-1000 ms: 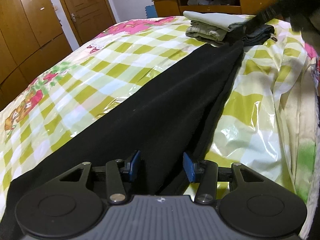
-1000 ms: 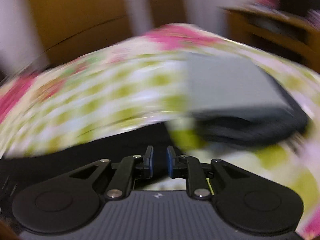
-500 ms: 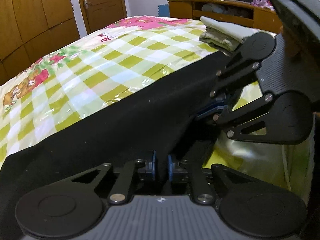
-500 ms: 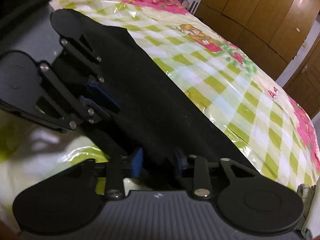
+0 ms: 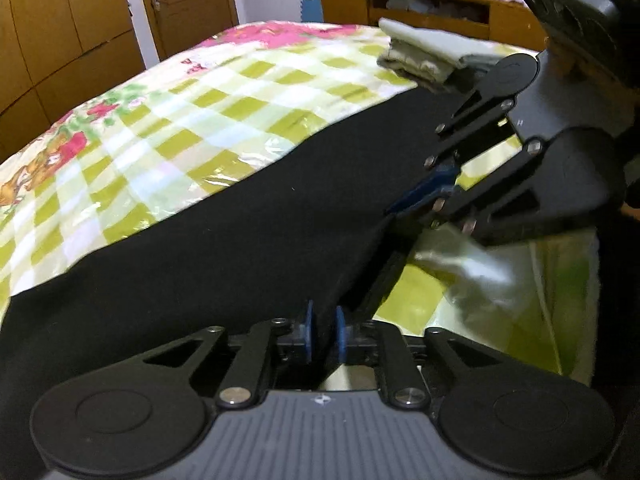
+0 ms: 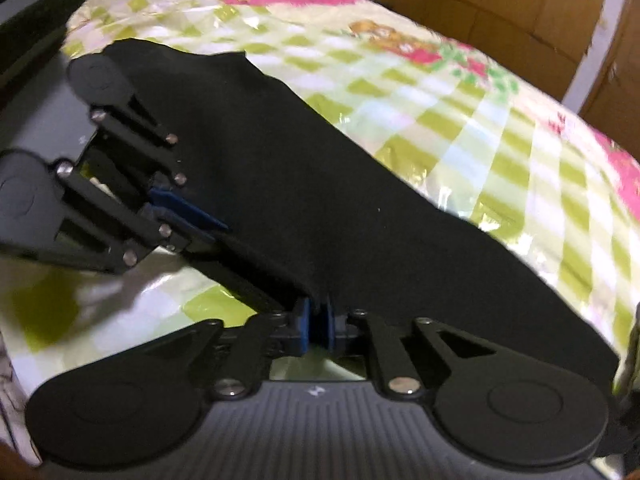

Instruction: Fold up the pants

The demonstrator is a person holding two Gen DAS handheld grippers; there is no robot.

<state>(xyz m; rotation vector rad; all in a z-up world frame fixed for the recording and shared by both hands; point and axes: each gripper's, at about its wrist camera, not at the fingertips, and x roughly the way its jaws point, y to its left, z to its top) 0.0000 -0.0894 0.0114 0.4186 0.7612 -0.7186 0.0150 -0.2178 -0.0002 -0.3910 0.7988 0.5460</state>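
On bed [image 5: 208, 120] — left tongs [image 5: 322, 334], right tongs [image 6: 315, 326] both clamp black pants [image 5: 240, 248]; far hem hidden.

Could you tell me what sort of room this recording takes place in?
Most likely a home bedroom: a bed under a checked floral cover, wooden wardrobe doors, and a wooden dresser piled with clothes.

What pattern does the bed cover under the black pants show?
The bed cover has green and white checks with pink flowers, clearest in the left wrist view.

Left tongs [image 5: 322, 334] and right tongs [image 6: 316, 329] pinched narrow, seemingly clamped, angled downward.
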